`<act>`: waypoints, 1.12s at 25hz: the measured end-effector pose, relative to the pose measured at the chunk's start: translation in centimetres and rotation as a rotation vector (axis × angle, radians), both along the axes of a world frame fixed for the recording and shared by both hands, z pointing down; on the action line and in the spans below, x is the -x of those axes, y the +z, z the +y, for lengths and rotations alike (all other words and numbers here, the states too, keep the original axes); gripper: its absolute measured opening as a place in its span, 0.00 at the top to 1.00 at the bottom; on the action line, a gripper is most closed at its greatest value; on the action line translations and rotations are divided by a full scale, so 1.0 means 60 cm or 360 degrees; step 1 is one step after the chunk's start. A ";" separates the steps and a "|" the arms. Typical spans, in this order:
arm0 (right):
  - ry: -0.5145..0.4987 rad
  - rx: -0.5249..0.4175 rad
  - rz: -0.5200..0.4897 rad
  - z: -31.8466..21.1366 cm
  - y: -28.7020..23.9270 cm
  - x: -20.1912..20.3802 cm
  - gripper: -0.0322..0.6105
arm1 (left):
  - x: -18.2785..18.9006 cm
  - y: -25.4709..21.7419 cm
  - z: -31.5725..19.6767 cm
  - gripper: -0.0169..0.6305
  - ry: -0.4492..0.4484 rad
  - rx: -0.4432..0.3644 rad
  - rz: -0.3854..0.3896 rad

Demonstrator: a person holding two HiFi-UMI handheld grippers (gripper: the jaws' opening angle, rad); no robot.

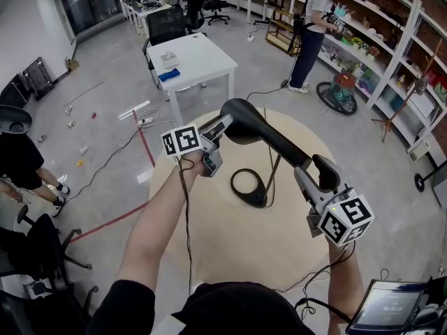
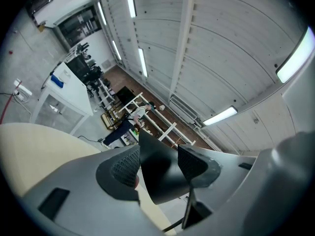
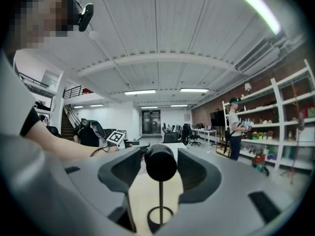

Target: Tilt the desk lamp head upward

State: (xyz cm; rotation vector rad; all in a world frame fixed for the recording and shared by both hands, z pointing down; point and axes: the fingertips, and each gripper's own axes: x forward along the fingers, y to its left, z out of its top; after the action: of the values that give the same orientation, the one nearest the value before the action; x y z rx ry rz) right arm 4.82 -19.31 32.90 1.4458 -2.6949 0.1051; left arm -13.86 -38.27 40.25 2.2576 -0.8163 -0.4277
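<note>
**Left gripper** point(image 2: 160, 167): jaws clenched on the rim of the black lamp head point(image 2: 156, 181). **Right gripper** point(image 3: 160, 162): jaws apparently closed on the rounded rear end of the lamp arm point(image 3: 161, 165). The desk lamp point(image 1: 272, 139) stands on its ring base point(image 1: 249, 187) near the middle of the round tabletop point(image 1: 209, 246).

**Step in hand, as judged:** both grips are set, and the tilt is not yet evident. The next move calls for lifting the head end while the rear end is steadied, with the base flat.

**Legible writing:** none. The 2 marker cubes point(image 1: 183, 140) carry only square patterns, and the text on the screen point(image 1: 387, 306) is too small to read.
</note>
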 end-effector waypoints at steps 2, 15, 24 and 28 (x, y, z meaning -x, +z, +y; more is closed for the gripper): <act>0.0028 -0.0074 0.0039 0.005 -0.021 -0.002 0.61 | 0.000 0.003 0.001 0.59 0.0000 0.0005 -0.0003; 0.0023 0.0002 0.0289 -0.006 0.009 0.007 0.68 | 0.004 -0.038 -0.007 0.59 -0.0033 -0.0076 -0.0025; 0.0018 0.0036 0.0230 -0.002 0.033 0.005 0.68 | 0.004 -0.104 -0.003 0.59 -0.0048 -0.0221 -0.0098; 0.0028 0.0040 0.0200 -0.003 0.041 0.003 0.68 | 0.001 -0.129 0.000 0.59 -0.0047 -0.0290 -0.0154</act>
State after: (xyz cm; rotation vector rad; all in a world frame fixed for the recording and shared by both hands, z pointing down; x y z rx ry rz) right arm 4.62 -19.46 35.35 1.4188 -2.5722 0.0473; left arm -13.90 -38.25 32.52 2.4536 -0.8923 -0.4238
